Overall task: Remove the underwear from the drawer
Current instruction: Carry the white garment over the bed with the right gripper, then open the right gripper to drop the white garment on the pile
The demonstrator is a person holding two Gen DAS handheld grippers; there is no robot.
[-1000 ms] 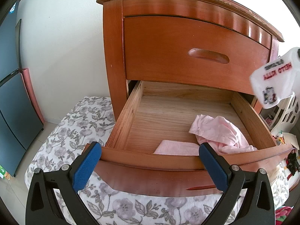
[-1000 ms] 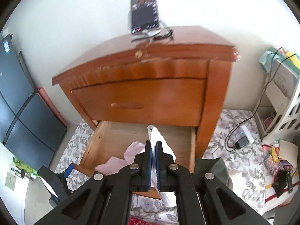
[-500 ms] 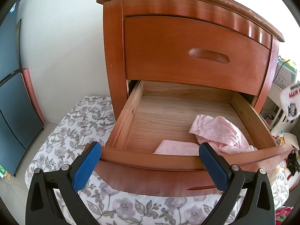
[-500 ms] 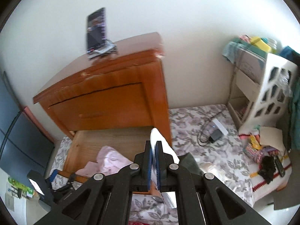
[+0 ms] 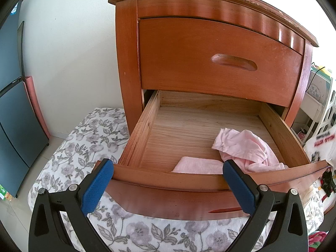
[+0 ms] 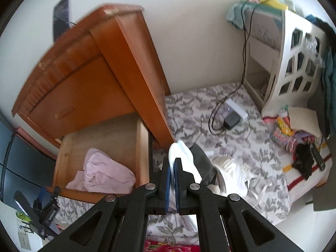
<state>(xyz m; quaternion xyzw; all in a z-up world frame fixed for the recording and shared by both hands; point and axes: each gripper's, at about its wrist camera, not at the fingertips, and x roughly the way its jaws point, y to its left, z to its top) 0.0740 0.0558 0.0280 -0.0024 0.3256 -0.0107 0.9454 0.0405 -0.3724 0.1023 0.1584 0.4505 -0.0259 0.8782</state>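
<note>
My left claw (image 5: 168, 183) stands wide with nothing between its blue pads (image 5: 97, 185), hanging just in front of the near edge of the pulled-out drawer (image 5: 174, 177) of the wooden nightstand (image 5: 210, 48). My right claw (image 6: 172, 183) is pinched tight on a white piece of underwear (image 6: 181, 153), which sticks up past the fingertips and hangs below them, out over the flowered mat (image 6: 231, 138) to the right of the nightstand. In the left view that white piece shows at the far right edge, with red lettering on it (image 5: 321, 145). Inside the drawer, toward its near right corner, lies a crumpled pink garment (image 5: 245, 149), with a flatter pink piece (image 5: 195, 166) beside it against the front wall. Other clothes (image 6: 229, 168) lie in a heap on the mat just beyond my right claw.
</note>
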